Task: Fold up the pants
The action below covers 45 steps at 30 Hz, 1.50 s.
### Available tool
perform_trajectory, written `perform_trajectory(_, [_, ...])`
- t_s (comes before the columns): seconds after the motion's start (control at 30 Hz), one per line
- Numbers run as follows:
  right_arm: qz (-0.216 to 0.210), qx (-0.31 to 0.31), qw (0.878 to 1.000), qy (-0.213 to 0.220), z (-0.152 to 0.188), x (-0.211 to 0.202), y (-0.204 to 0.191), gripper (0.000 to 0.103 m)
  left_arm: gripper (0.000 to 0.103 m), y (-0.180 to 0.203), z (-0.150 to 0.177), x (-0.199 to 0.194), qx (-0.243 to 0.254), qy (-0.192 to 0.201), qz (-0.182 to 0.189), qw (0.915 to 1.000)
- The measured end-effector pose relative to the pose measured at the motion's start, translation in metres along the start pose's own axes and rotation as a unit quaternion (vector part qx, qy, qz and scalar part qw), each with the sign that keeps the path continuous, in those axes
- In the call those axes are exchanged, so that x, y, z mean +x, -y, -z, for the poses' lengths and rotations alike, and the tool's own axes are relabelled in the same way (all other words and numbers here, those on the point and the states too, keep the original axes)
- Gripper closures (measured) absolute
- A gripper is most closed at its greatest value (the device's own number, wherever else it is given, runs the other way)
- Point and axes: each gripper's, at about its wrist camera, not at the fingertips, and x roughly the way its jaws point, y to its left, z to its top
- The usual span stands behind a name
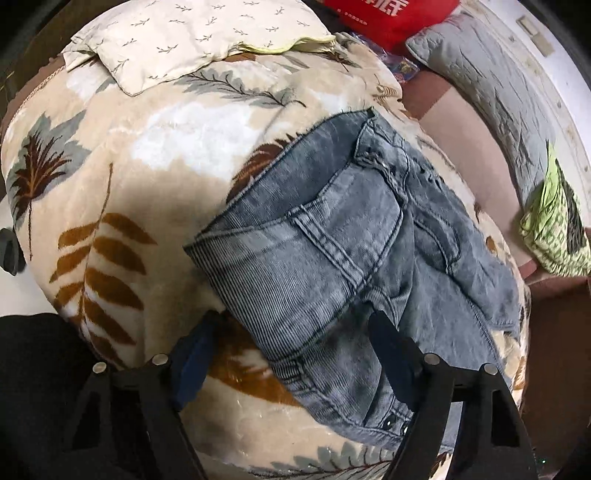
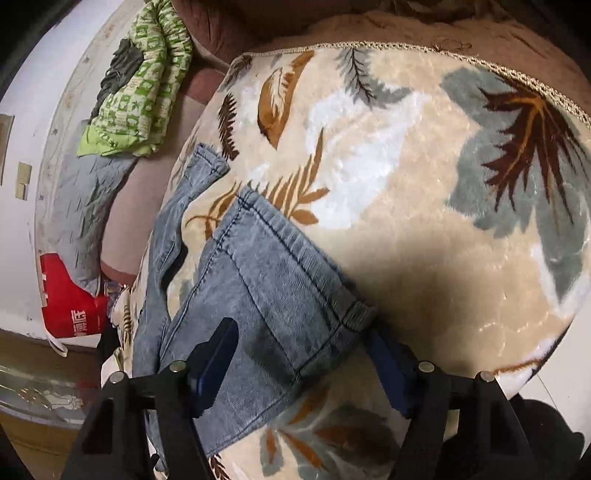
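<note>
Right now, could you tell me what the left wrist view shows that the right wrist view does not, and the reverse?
Only the left wrist view shows the jeans' waistband snaps, a back pocket and the cream sprig-print cloth. Only the right wrist view shows a hemmed leg end and the blanket's braided edge. Both show the jeans on the leaf-print blanket, the red bag, the green patterned cloth, and open jaws over the denim.
</note>
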Motion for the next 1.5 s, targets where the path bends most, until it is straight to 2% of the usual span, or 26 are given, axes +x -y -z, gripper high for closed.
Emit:
perform_trajectory(0.07, [0.005,-0.008,1.0,0.003,-0.002,0.001,-0.003,0.029,0.044,-0.002,-0.005,0.001,-0.001,0.003,-0.007,1.0])
perform_trajectory(0.13, [0.013,-0.018,1.0,0.003,-0.001,0.003,-0.007,0.03,0.069,-0.002,-0.01,0.005,0.0,0.001,-0.009,1.0])
perform_trajectory(0.17, [0.014,-0.021,1.0,0.004,-0.001,0.003,-0.008,0.033,0.074,-0.003,-0.012,0.007,-0.001,-0.001,-0.009,1.0])
perform_trajectory(0.2, [0.014,-0.023,1.0,0.003,0.0,0.003,-0.009,0.035,0.083,-0.004,-0.012,0.006,-0.005,0.0,-0.012,0.9999])
perform_trajectory(0.23, [0.016,-0.025,1.0,0.003,-0.001,0.005,-0.01,0.042,0.092,-0.005,-0.014,0.006,-0.008,0.001,-0.012,0.9999])
perform_trajectory(0.27, [0.019,-0.025,1.0,0.003,-0.001,0.005,-0.01,0.055,0.092,-0.005,-0.015,0.005,-0.009,0.004,-0.01,0.9999])
perform_trajectory(0.3, [0.021,-0.026,0.999,0.002,-0.001,0.005,-0.01,0.062,0.095,-0.005,-0.015,0.003,-0.008,0.008,-0.008,0.9999])
perform_trajectory(0.37, [0.027,-0.029,0.999,-0.001,0.0,0.007,-0.01,0.084,0.096,-0.004,-0.013,-0.006,-0.003,0.022,-0.008,0.9997])
perform_trajectory(0.47, [0.028,-0.052,0.998,-0.001,0.001,0.004,-0.02,0.09,0.097,-0.001,-0.013,-0.024,-0.001,0.061,-0.011,0.9981])
perform_trajectory(0.6, [0.033,-0.098,0.994,0.031,0.005,-0.028,-0.042,0.09,0.1,0.004,-0.012,-0.054,0.002,0.117,-0.02,0.9929])
perform_trajectory(0.67, [0.044,-0.111,0.992,0.041,0.008,-0.042,-0.043,0.09,0.1,0.004,-0.008,-0.063,0.013,0.126,-0.027,0.9916])
perform_trajectory(0.73, [0.074,-0.117,0.99,0.025,0.013,-0.035,-0.032,0.088,0.098,-0.002,-0.005,-0.06,0.012,0.113,-0.031,0.993])
perform_trajectory(0.8, [0.108,-0.113,0.988,-0.017,0.015,-0.017,-0.018,0.076,0.098,-0.006,-0.006,-0.053,0.014,0.103,-0.041,0.9937])
perform_trajectory(0.83, [0.111,-0.1,0.988,-0.032,0.017,-0.012,-0.009,0.06,0.092,-0.009,-0.006,-0.053,0.011,0.103,-0.044,0.9936])
perform_trajectory(0.87, [0.101,-0.093,0.99,-0.035,0.017,-0.012,-0.006,0.045,0.083,-0.011,-0.009,-0.053,0.004,0.101,-0.055,0.9934])
perform_trajectory(0.9, [0.082,-0.086,0.993,-0.028,0.016,-0.018,-0.005,0.038,0.055,-0.013,-0.01,-0.054,-0.002,0.101,-0.054,0.9934])
perform_trajectory(0.93, [0.074,-0.083,0.994,-0.012,0.014,-0.026,-0.006,0.027,0.034,-0.014,-0.012,-0.058,-0.013,0.107,-0.047,0.9931])
perform_trajectory(1.0, [0.063,-0.079,0.995,0.02,0.009,-0.041,-0.013,0.025,0.031,-0.01,-0.012,-0.071,-0.016,0.136,-0.043,0.9896])
perform_trajectory(1.07, [0.038,-0.08,0.995,0.041,0.001,-0.053,-0.023,0.025,0.031,0.007,-0.011,-0.08,0.023,0.155,-0.037,0.9869])
perform_trajectory(1.17, [0.009,-0.121,0.991,0.047,-0.012,-0.054,-0.05,0.025,0.031,0.036,-0.011,-0.08,0.08,0.16,0.005,0.9839])
perform_trajectory(1.23, [-0.001,-0.154,0.987,0.043,-0.021,-0.04,-0.071,0.025,0.031,0.057,-0.008,-0.069,0.127,0.141,0.025,0.9815])
perform_trajectory(1.3, [0.031,-0.183,0.982,0.036,-0.033,-0.02,-0.089,0.025,0.031,0.073,-0.008,-0.047,0.164,0.111,0.014,0.98])
perform_trajectory(1.4, [0.106,-0.242,0.964,0.018,-0.064,0.026,-0.11,0.026,0.031,0.073,-0.009,-0.012,0.17,0.07,0.006,0.983])
perform_trajectory(1.5, [0.124,-0.244,0.962,-0.022,-0.081,0.062,-0.104,0.041,0.031,0.06,-0.007,0.028,0.172,0.029,-0.041,0.9839])
